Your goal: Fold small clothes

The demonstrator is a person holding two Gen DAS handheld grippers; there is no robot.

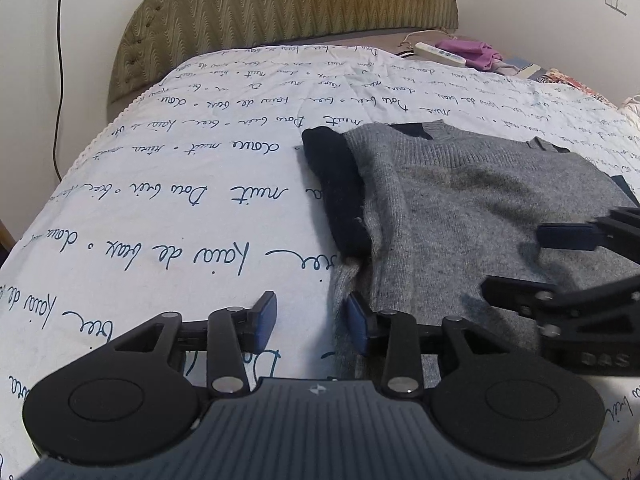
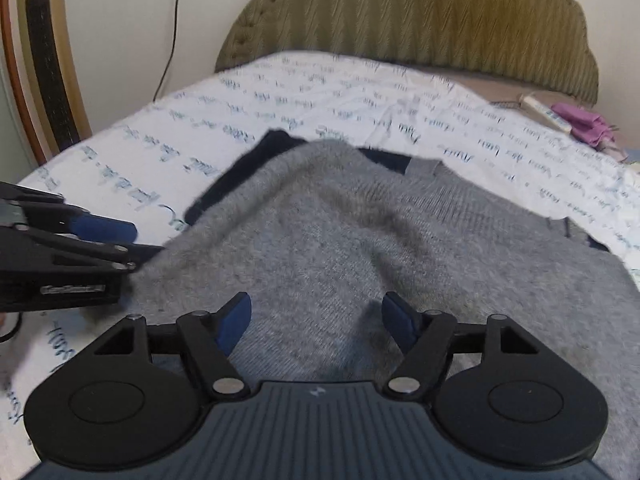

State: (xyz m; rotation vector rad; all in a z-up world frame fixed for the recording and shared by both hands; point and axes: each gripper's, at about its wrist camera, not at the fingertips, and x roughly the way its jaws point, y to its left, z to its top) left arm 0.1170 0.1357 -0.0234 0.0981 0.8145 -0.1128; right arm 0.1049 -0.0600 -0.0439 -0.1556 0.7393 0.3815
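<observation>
Grey sweater [image 2: 360, 248] flat on bedspread [image 1: 180, 200], dark sleeve [image 1: 336, 184] tucked along its left side. Left gripper [image 1: 312, 316] wide, empty, right pad touching sweater's left edge nr hem. Right gripper [image 2: 316, 320] wide, empty, low over sweater mid. Step looks like sleeve fold done, body fold next. Next move: both pinch hem, lift twd collar.

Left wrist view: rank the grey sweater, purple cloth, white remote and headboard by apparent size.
1. grey sweater, though nearness inflates it
2. headboard, a close second
3. purple cloth
4. white remote; those two look nearly alike
</observation>
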